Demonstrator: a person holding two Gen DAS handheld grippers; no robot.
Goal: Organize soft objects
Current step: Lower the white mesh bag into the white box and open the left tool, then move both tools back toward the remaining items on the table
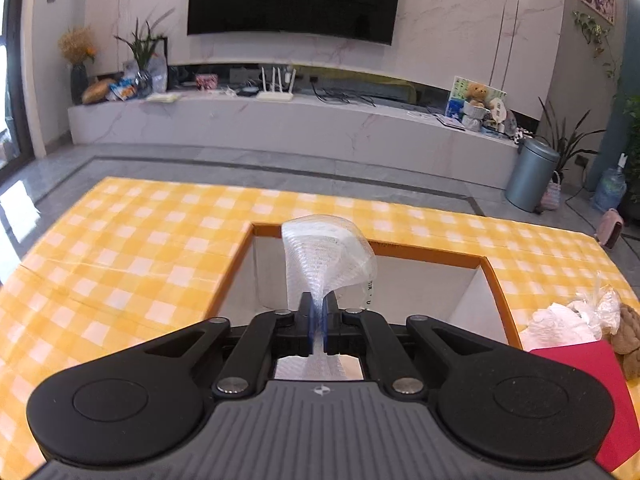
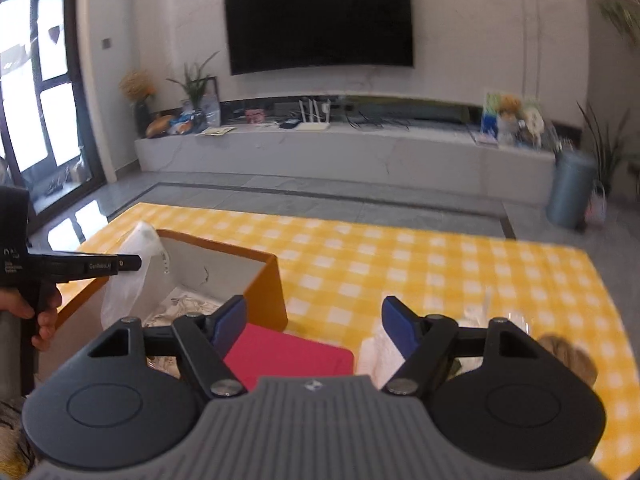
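Yellow-and-white checked cloth covers the tabletop (image 1: 132,248), and on it stands an open cardboard box (image 1: 496,280) with orange outer walls and a pale inside. The left hand-held gripper (image 1: 319,312) is clamped tight on a clear bubble-wrap bag (image 1: 326,252), which stands up from its tips and hangs over the box's open top. From the right wrist view, that same bag (image 2: 128,280) droops at the box's (image 2: 266,292) left rim, with a person's hand (image 2: 40,316) on the gripper's handle. Crumpled pale material lies on the box floor.

The right hand-held gripper (image 2: 314,326) has its jaws well apart with nothing between them, above a folded red cloth (image 2: 288,356) lying just beside the box. To the right of the cloth sit white soft items (image 1: 560,324) and a brown plush toy (image 1: 628,332), near the tabletop's right edge.
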